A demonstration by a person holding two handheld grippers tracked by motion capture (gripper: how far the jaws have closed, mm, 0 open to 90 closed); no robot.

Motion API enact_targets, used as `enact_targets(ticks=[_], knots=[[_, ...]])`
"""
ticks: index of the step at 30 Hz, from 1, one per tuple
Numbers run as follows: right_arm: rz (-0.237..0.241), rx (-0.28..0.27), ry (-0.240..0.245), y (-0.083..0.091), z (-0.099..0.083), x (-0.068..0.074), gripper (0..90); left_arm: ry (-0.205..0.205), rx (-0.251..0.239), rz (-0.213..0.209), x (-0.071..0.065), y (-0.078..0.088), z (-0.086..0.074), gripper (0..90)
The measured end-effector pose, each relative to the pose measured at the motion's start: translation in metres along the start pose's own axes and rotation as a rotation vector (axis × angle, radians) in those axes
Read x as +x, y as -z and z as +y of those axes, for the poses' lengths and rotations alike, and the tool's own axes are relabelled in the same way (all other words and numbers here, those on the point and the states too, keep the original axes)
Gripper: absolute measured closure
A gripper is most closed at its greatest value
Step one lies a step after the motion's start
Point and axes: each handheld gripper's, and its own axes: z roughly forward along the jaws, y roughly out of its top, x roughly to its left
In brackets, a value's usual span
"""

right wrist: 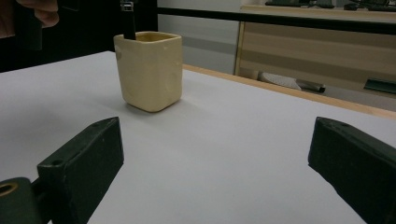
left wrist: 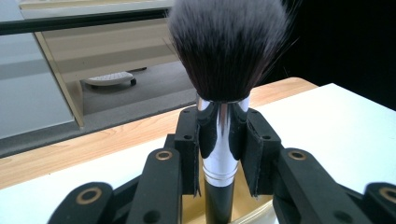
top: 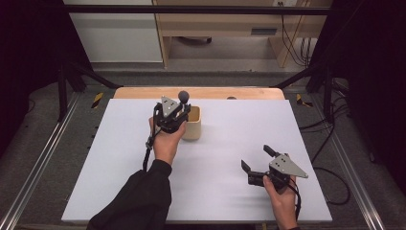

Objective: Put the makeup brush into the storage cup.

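My 2 left fingers point(left wrist: 254, 144) are clamped on the silver collar of a makeup brush point(left wrist: 229, 51), 1 pad on each side, just under its dark, fluffy head. The brush stands upright, and its black handle runs down into the cream cup point(right wrist: 149, 70) below my left gripper point(top: 178, 115). In the high view that cup point(top: 193, 125) sits on the white table point(top: 230, 143) toward the far edge, a little left of the middle, and my left hand point(top: 165, 141) holds the gripper right over its near-left rim, with the brush head point(top: 183, 96) poking up above. My right gripper point(top: 257, 158) is well apart from the cup, low over the table near the front right corner, its 2 fingers point(right wrist: 84, 163) spread wide with nothing between them, pointing toward the cup.
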Motion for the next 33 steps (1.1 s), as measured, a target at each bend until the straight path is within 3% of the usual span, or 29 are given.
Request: enact_targets(ticks=[10,15,23,28,33], knots=[[0.000,0.000,0.000,0.000,0.000,0.000,3.6,0.003,-0.014,-0.010,-0.001,0.000,0.000,69.2],[0.000,0.001,-0.001,0.000,0.000,0.000,3.6,-0.024,-0.058,0.015,-0.003,0.005,0.002,49.3],[-0.002,0.003,0.001,0.000,0.000,0.001,3.5,-0.058,-0.113,0.000,-0.003,0.018,0.010,34.3],[-0.002,0.002,0.007,-0.001,0.000,0.001,3.4,-0.078,-0.120,-0.043,-0.005,0.029,0.012,25.1],[-0.008,0.002,0.010,-0.001,0.000,0.001,3.3,-0.069,-0.121,-0.092,-0.008,0.038,0.013,12.4]])
